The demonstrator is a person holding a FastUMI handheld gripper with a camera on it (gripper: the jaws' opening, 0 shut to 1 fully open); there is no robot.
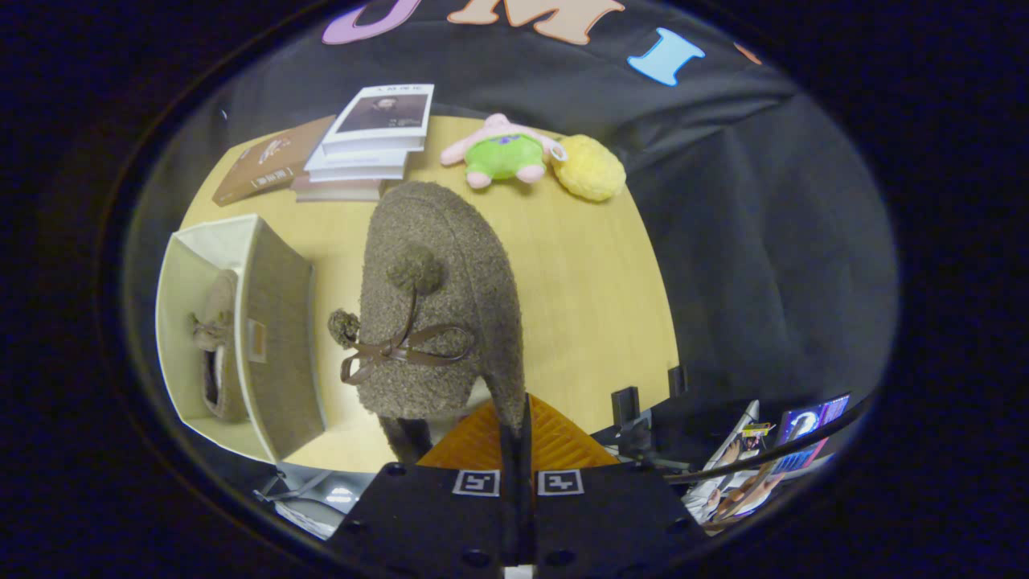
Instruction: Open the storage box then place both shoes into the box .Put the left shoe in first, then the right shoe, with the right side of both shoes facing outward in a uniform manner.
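An open fabric box [273, 338] is seen at the table's [587, 305] left edge, one fuzzy shoe [219, 342] already inside. Just right of it, a second brown fuzzy shoe [438, 305], with pompoms and a bow, is held above the table. The gripper [514, 438] is nearly closed, both fingers pinched on the shoe's rim. Bare wood is left right of the shoe. Books [370, 145] and plush toys [534, 157] are lined along the far edge.
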